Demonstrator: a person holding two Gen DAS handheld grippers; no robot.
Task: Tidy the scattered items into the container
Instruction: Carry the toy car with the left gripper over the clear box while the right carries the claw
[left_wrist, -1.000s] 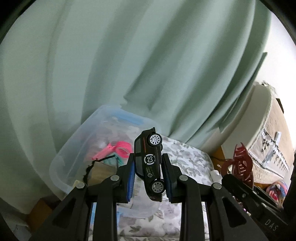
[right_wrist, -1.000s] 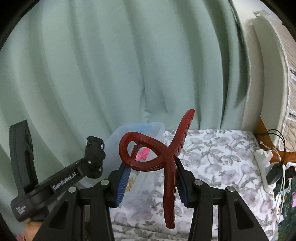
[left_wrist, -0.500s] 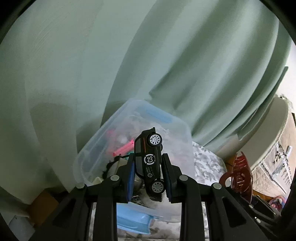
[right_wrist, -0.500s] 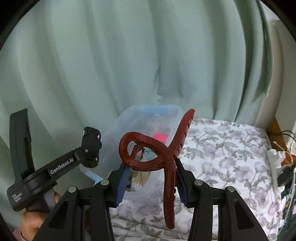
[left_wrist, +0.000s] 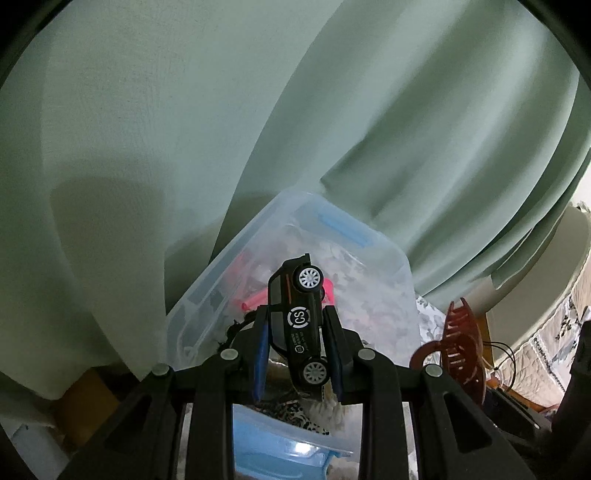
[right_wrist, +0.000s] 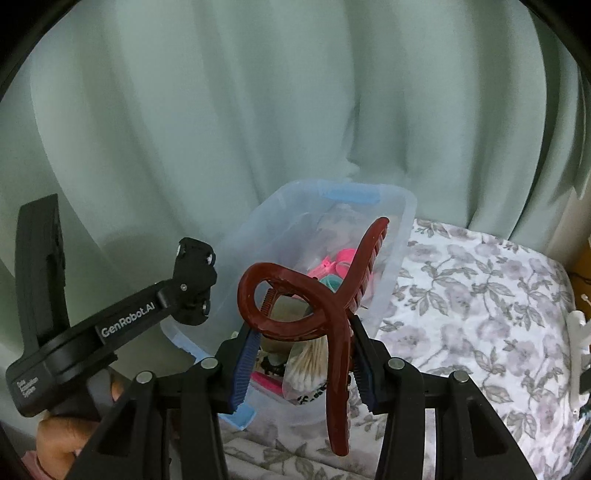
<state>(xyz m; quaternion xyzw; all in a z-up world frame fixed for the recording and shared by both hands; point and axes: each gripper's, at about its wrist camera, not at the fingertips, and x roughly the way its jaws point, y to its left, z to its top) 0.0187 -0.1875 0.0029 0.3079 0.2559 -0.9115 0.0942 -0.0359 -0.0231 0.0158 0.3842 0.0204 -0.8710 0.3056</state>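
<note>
My left gripper is shut on a black toy car with white wheels, held nose-up over the clear plastic container. My right gripper is shut on a dark red hair claw clip, which hangs over the container's near end. In the left wrist view the clip shows at the right. Inside the bin lie pink items, a bag of cotton swabs and other small things. The left gripper's body appears at the left of the right wrist view, held by a hand.
The container stands on a floral sheet against a pale green curtain. A blue lid part lies at the bin's near edge. A white power strip with cables sits at the sheet's right edge. A headboard stands at the right.
Both grippers have moved closer to the container and lower, so the bin looms larger under the car and the clip. Both grips are unchanged.
</note>
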